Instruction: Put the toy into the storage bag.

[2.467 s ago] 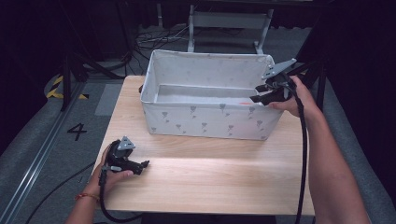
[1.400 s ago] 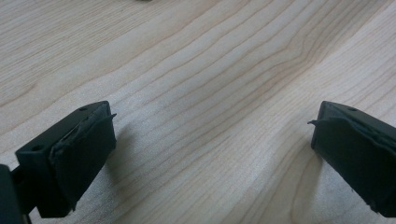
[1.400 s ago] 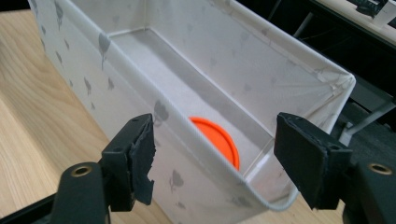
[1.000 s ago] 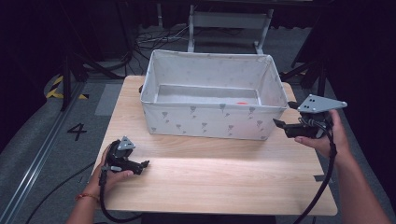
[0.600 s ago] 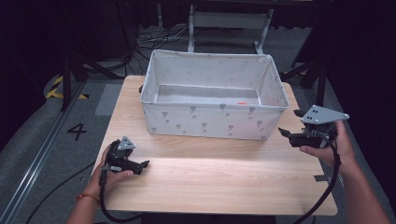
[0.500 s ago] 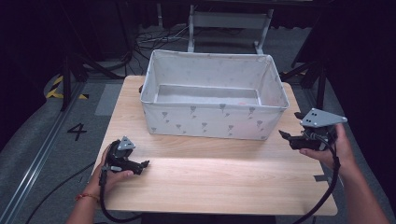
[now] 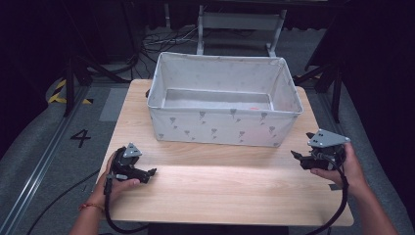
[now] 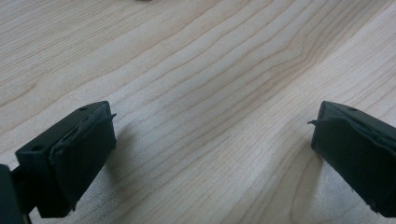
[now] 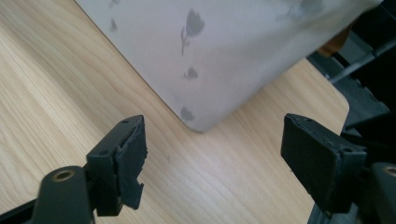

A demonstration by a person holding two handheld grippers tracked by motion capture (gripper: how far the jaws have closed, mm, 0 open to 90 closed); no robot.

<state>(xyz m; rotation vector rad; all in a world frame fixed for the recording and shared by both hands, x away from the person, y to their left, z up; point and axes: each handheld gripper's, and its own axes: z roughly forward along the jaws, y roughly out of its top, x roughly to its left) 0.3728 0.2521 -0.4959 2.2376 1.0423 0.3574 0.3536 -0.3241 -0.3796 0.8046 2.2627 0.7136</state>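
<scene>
At about four o'clock on the tabletop, the right gripper [image 7: 299, 156], a black two-jaw tool topped by a grey three-cornered plate and held in the person's right hand [image 7: 342, 169], sits low over the wood with its jaws spread wide and nothing between them; in the right gripper view [image 9: 212, 158] the matte black pads, ragged along their edges, frame bare wood and the near rounded corner of the bin. At about eight o'clock the left gripper [image 7: 150, 172], the same black build with a smaller grey plate, rests on the table under the person's left hand [image 7: 115, 183], its jaws likewise wide apart and empty; the left gripper view [image 8: 212, 154] looks between two blocky rubber-faced pads straight onto the grain. Black cables trail from both tools toward the table's near edge. The pale, rectangular wooden table [image 7: 225, 196] has a smooth top with fine wavy grain and rounded corners. Toward twelve o'clock stands a large rectangular soft-sided fabric bin [image 7: 220, 127], light grey with small darker tulip-like prints, its walls upright and its top open; a small red-orange mark [image 7: 254, 108] shows on its floor, too small to identify. The bin stands well apart from the left gripper and near the right.
</scene>
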